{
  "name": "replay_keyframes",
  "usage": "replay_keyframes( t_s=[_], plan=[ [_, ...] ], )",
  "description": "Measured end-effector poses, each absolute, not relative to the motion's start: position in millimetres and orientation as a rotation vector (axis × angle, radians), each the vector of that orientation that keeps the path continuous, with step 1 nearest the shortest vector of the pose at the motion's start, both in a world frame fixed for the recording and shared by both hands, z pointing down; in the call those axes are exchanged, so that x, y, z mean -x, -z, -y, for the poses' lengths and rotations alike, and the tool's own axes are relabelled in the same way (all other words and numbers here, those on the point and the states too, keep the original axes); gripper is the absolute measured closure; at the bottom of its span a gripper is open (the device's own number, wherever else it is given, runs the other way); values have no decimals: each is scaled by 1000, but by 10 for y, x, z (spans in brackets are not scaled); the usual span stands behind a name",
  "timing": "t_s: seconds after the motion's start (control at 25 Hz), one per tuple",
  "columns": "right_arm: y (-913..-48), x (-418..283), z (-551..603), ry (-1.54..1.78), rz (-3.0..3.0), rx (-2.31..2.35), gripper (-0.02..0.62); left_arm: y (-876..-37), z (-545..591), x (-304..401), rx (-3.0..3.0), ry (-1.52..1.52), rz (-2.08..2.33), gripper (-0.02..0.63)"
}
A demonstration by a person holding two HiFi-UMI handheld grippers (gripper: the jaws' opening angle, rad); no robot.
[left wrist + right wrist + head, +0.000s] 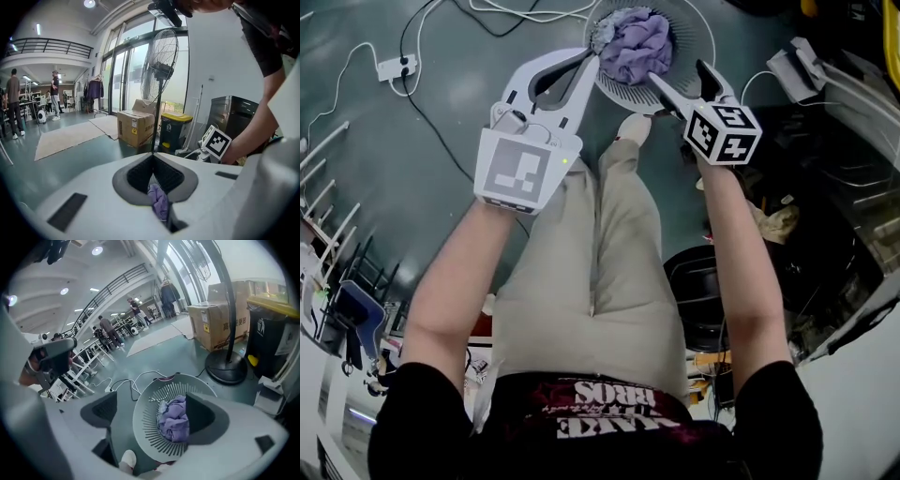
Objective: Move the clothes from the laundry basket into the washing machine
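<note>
The crumpled lilac cloth garment (pixel 636 45) lies bunched in the round grey plastic laundry basket (pixel 696 30), whose slatted wall flares outward and whose mouth faces up from the smooth dark green floor (pixel 441 178). The soft, wrinkled heap shows no clear long axis. The left gripper (pixel 592 58) reaches to the heap's near-left edge with its white jaws clenched on a fold of that fabric, which shows pinched between the ribbed black pads. The right gripper (pixel 679 73) hangs over the basket's near rim, jaws spread wide and holding nothing.
</note>
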State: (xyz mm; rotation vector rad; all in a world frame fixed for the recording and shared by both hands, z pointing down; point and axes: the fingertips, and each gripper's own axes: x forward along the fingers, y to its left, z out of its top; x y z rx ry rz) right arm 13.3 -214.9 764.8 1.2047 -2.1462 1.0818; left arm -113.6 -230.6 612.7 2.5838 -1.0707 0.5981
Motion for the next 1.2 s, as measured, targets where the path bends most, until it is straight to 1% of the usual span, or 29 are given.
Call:
replay_keyframes(
  t_s=[0.48, 1.2],
  plan=[
    [-8399, -103, 2119, -1108, 2041, -1070, 137, -6354, 2368, 1152, -2560, -590, 1060, 601],
    [-9364, -111, 2098, -1189, 1913, -1115, 137, -6871, 2380, 1227, -2569, -583, 1076, 601]
  ],
)
